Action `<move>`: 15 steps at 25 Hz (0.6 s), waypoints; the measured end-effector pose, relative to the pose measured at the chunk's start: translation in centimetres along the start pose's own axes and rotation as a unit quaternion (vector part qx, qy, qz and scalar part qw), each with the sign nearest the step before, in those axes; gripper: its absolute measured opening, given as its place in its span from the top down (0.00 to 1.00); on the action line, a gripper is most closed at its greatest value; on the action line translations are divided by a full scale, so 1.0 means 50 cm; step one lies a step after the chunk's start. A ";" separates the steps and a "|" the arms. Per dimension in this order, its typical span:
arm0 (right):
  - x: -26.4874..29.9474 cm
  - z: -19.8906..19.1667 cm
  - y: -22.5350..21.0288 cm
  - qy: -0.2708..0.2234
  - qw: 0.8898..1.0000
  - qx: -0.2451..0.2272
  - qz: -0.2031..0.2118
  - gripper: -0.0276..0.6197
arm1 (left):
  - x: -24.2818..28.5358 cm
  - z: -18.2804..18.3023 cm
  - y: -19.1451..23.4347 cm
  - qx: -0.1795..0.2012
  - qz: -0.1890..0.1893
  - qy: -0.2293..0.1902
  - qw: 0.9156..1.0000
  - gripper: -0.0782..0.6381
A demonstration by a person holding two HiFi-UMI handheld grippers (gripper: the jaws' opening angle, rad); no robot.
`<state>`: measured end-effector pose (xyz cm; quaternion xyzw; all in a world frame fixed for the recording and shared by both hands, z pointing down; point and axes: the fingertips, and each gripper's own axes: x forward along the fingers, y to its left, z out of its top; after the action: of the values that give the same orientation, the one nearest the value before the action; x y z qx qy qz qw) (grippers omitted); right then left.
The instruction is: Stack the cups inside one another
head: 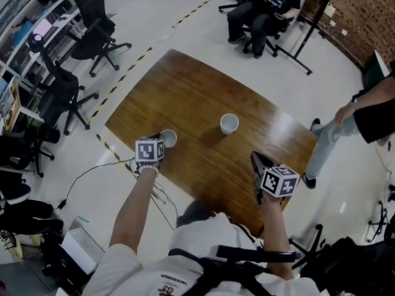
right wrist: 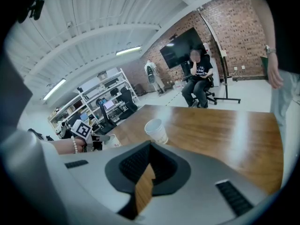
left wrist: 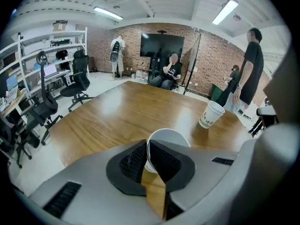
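Your left gripper (head: pixel 157 143) is at the centre left of the head view, above the near-left part of the wooden table (head: pixel 197 85). It is clamped on the wall of a white paper cup (head: pixel 168 138). In the left gripper view, one jaw reaches inside the cup's rim and the other presses from outside.

A second cup (head: pixel 229 123) stands upright near the middle of the table, well apart from the first. It shows at the centre right of the left gripper view.

Your right gripper (head: pixel 256 160) is at the lower right of the head view, over the table's near edge. Its jaws are closed together on nothing. In its own view the second cup sits above the jaw tips, farther off.
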<state>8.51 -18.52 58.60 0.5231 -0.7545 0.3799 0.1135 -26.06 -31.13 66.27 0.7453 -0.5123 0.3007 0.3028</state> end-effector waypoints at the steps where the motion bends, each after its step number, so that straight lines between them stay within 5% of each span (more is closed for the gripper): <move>1: 0.005 0.001 0.003 -0.001 1.000 -0.001 0.000 0.96 | -0.003 0.006 -0.005 0.004 -0.004 -0.003 1.000 0.86; 9: 0.006 0.013 -0.013 0.002 1.000 -0.001 -0.009 0.96 | -0.030 0.064 -0.135 0.035 -0.053 -0.020 0.998 0.86; 15: -0.002 -0.004 -0.049 0.036 0.998 -0.002 -0.054 0.96 | -0.043 0.112 -0.239 0.056 -0.095 -0.034 0.993 0.86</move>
<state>10.66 -18.73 59.80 0.5489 -0.7210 0.3906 0.1620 -14.60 -30.65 59.37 0.8161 -0.4317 0.2731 0.2702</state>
